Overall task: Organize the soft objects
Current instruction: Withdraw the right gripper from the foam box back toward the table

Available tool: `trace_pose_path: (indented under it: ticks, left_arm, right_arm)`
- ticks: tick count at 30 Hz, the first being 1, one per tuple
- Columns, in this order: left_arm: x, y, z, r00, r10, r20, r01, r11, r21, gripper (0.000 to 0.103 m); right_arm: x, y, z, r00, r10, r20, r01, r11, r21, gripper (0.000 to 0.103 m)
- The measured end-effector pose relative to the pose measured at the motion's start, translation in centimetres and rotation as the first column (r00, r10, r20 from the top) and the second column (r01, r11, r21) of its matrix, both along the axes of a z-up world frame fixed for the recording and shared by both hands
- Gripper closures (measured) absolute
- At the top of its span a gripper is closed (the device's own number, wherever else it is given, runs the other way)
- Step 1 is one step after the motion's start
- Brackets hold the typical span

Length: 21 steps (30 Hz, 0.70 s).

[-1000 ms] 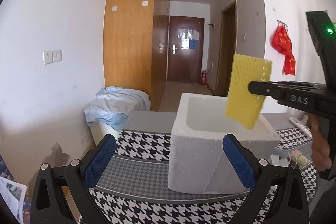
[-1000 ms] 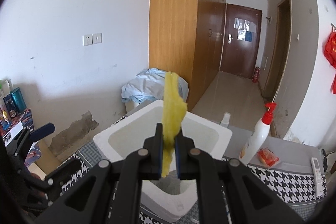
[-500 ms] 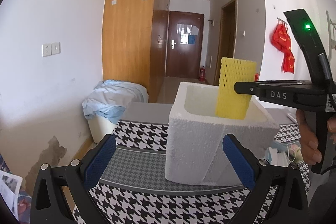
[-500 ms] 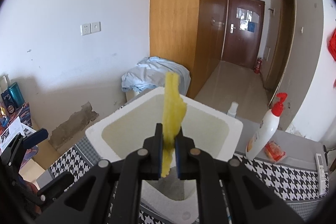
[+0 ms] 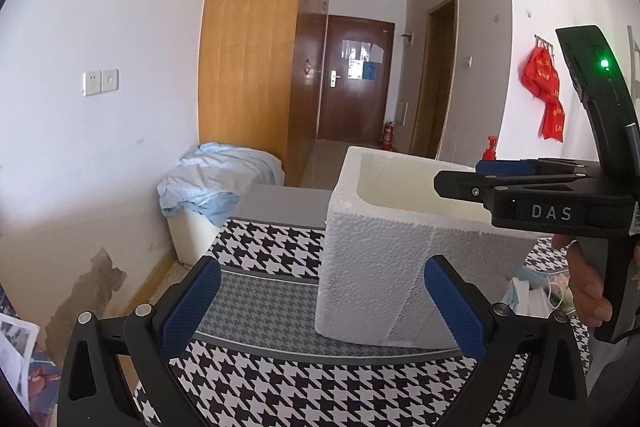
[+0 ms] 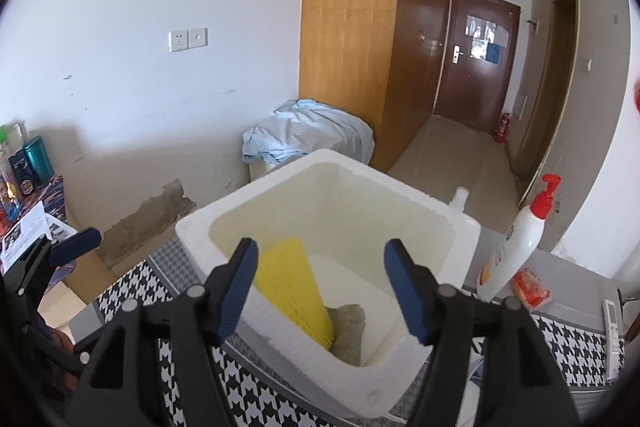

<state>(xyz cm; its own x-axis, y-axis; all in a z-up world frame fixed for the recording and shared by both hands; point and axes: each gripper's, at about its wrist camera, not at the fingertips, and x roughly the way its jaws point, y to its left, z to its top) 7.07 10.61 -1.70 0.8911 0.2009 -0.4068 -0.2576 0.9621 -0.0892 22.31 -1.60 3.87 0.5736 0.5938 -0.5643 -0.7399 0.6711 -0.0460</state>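
Note:
A white foam box [image 6: 404, 385] stands on the houndstooth tablecloth [image 5: 280, 383]. Inside it a yellow foam net sleeve [image 6: 292, 287] leans against the near-left wall, over a grey-green soft thing [image 6: 350, 327] on the bottom. My right gripper [image 6: 322, 287] hovers over the box's near rim. Its jaws are opening and nothing is pressed between them. From the left wrist view the foam box [image 5: 384, 267] shows from the side, with the right gripper [image 5: 460, 179] reaching over its rim. My left gripper [image 5: 322, 303] stands open and empty in front of the box.
A white pump bottle with a red top [image 6: 520, 243], a red packet [image 6: 530, 287] and a remote [image 6: 612, 331] lie right of the box. A bin draped with blue cloth [image 5: 216, 183] stands beyond the table. Face masks [image 5: 532, 291] lie by a person's hand [image 5: 584, 279].
The right gripper lowered over the box, opened and let go of the yellow sleeve, which dropped inside. The left gripper stayed put.

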Motion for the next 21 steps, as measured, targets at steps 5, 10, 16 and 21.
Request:
trace_pose_path:
  ticks: [5,10,16,21]
  left_arm:
    - [0.0,-0.2,0.1,1.0,0.0,-0.005,0.001,1.0,0.004,0.001]
    - [-0.2,-0.8,0.3,1.0,-0.007,-0.001,0.007,1.0,0.012,0.001]
    - [-0.4,-1.8,0.7,1.0,-0.021,0.004,0.021,1.0,0.023,0.001]
    - [-0.5,-2.8,1.1,0.999,-0.037,0.011,0.036,0.999,0.031,0.001]
  right_arm:
    - [-0.1,-0.3,0.2,1.0,0.01,-0.002,-0.01,1.0,0.02,0.019]
    - [-0.6,-1.0,0.6,1.0,0.015,0.0,-0.015,0.999,0.038,0.019]
    - [-1.9,-2.5,1.9,0.999,0.009,0.031,-0.011,0.997,0.074,0.019]
    - [-2.8,-3.8,2.7,0.999,0.01,0.051,-0.015,0.995,0.097,0.019]
